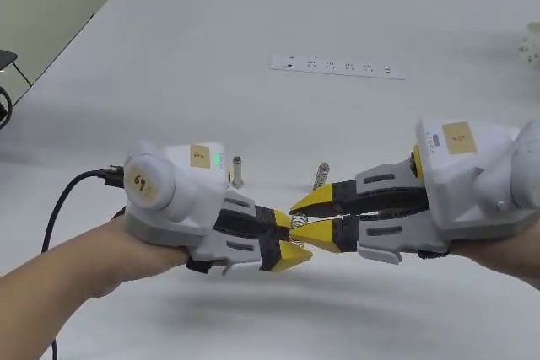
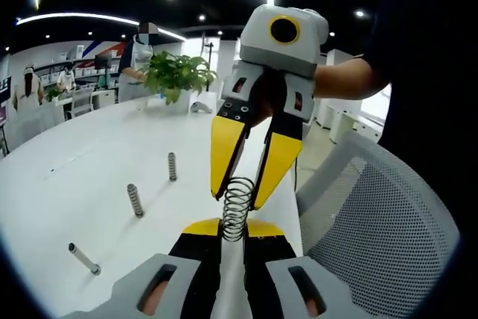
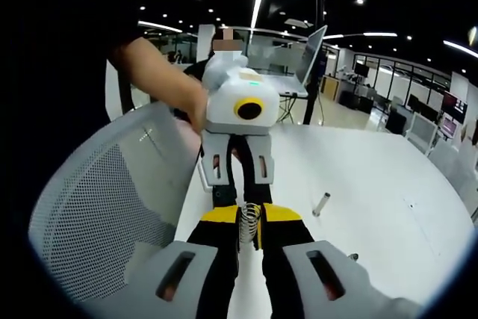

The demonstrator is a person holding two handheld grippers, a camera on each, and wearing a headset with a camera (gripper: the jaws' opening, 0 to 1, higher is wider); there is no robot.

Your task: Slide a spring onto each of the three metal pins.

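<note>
While the yellow-tipped left gripper [image 2: 233, 231] clamps a coiled metal spring [image 2: 237, 203], right gripper [image 2: 239, 196] jaws flanking its tip, grip unclear.

The table [image 1: 253, 31] is plain white. The left hand-held gripper [image 1: 292, 239] and the right hand-held gripper [image 1: 295, 217] both have white and pale grey bodies, black jaw arms and bright yellow tips, and each body bears a tan label. The spring [image 2: 237, 201] between them is shiny silver. Just beyond the spring, a bare pin [image 1: 237, 170] is dull grey. Far beyond the spring, a power strip [image 1: 337, 67] is white with dark sockets. Left of the spring lies a black cable [image 1: 63, 204].
</note>
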